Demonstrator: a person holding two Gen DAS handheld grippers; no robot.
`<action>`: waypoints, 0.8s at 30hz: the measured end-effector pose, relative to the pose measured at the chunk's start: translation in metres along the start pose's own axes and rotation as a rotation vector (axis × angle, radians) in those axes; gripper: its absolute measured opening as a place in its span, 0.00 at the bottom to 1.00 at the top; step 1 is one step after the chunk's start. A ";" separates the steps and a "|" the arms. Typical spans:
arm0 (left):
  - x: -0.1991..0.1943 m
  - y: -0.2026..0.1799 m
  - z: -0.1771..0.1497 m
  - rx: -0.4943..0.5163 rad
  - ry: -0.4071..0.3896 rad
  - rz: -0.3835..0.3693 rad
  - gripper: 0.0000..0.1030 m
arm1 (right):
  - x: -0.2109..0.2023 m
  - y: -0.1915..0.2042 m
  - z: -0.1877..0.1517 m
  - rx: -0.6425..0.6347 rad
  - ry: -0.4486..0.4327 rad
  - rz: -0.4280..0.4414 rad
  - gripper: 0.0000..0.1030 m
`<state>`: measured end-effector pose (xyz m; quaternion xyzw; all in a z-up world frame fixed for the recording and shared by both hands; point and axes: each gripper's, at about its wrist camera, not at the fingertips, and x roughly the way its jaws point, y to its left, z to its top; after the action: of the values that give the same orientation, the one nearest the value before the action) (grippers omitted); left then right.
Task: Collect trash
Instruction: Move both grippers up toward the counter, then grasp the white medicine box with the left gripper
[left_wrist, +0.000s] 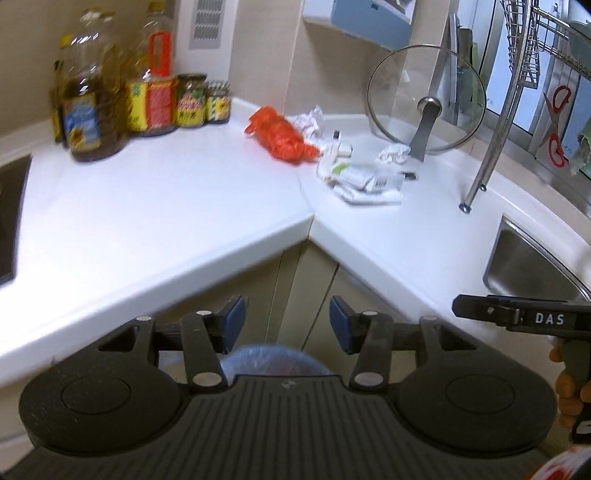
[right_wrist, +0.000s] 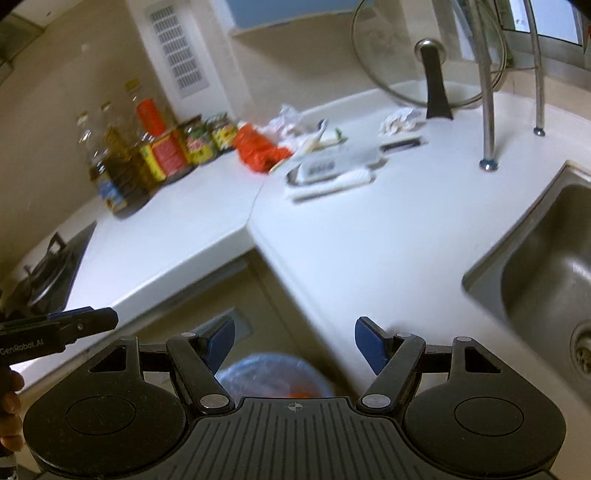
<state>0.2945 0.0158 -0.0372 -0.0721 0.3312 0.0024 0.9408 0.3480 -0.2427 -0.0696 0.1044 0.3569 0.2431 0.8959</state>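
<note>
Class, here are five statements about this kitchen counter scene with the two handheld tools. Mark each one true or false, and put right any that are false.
1. The crumpled orange plastic wrapper lies on the white countertop. True.
2. The round glass pot lid lies flat in the steel sink. False: it stands on edge on the countertop against the wall.
3. The left tool holds a piece of trash. False: its jaws are apart with nothing between them.
4. The right tool is open and empty. True.
5. A blue-lined trash bin sits below the counter corner. True.
</note>
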 end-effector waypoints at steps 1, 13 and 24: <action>0.006 -0.004 0.008 0.008 -0.007 -0.002 0.50 | 0.002 -0.005 0.006 0.001 -0.006 -0.001 0.70; 0.097 -0.059 0.090 0.146 -0.061 -0.116 0.72 | 0.039 -0.067 0.075 0.040 -0.059 -0.026 0.70; 0.179 -0.089 0.128 0.284 -0.020 -0.153 0.81 | 0.080 -0.111 0.112 0.094 -0.061 -0.069 0.70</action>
<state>0.5181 -0.0622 -0.0385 0.0367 0.3122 -0.1154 0.9423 0.5154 -0.2984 -0.0756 0.1413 0.3436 0.1917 0.9084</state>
